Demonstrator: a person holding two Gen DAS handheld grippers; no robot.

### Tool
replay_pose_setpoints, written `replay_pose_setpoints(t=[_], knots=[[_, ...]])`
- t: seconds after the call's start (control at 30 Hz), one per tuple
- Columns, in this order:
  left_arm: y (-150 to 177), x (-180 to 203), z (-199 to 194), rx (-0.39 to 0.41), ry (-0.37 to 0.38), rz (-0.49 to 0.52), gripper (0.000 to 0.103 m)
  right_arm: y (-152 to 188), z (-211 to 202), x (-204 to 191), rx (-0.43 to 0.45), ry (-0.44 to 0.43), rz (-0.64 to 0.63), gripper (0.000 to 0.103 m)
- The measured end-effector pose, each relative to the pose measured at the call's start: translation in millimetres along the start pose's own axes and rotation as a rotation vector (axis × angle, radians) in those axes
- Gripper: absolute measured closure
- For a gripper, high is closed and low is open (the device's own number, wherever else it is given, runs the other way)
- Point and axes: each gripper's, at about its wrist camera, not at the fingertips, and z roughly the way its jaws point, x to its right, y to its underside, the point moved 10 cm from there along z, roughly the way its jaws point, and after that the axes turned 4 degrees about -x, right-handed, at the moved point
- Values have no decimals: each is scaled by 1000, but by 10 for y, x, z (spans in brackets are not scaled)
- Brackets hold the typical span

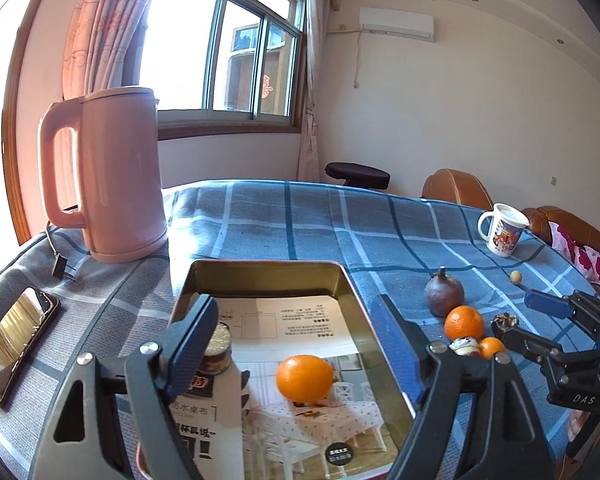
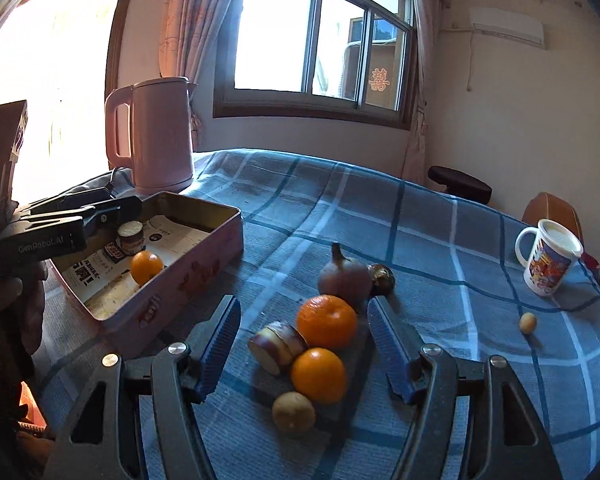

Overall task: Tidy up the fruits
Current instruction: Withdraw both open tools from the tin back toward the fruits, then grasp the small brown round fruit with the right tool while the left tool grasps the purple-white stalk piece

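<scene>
A gold-lined tin box point(image 1: 350, 280) holds one orange point(image 1: 305, 378) and a small jar point(image 1: 218, 350). My left gripper point(image 1: 293, 305) hangs open over the tin, with the orange lying below and between its fingers, untouched. In the right wrist view my right gripper point(image 2: 303, 308) is open around a cluster on the blue checked cloth: two oranges point(image 2: 327, 322) point(image 2: 319, 376), a cut purple-skinned piece point(image 2: 278, 344) and a brownish round fruit point(image 2: 293, 412). Its pads touch none of them. A dark purple fruit point(image 2: 344, 276) stands just beyond.
A pink kettle point(image 1: 116, 184) stands behind the tin, with a phone point(image 1: 16, 340) at the left edge. A printed mug point(image 2: 550, 262) and a small yellow ball point(image 2: 527, 323) sit far right. A shiny gold-wrapped item point(image 2: 381, 276) lies beside the purple fruit. Chairs ring the table's far side.
</scene>
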Motion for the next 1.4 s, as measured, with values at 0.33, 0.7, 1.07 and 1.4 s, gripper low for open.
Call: replay_pose_setpoints(t=[0.33, 0.7, 1.07, 1.4], knots=[[76, 403, -10, -13, 41, 80, 20, 327, 77, -11, -96, -63, 20, 36], [116, 520, -1, -23, 61, 98, 20, 502, 235, -5, -198, -92, 50, 52], [152, 796, 13, -33, 95, 154, 20, 597, 290, -33, -256, -147, 60, 61], [202, 1083, 110, -70, 153, 195, 20, 528, 143, 42, -167, -151, 91, 74]])
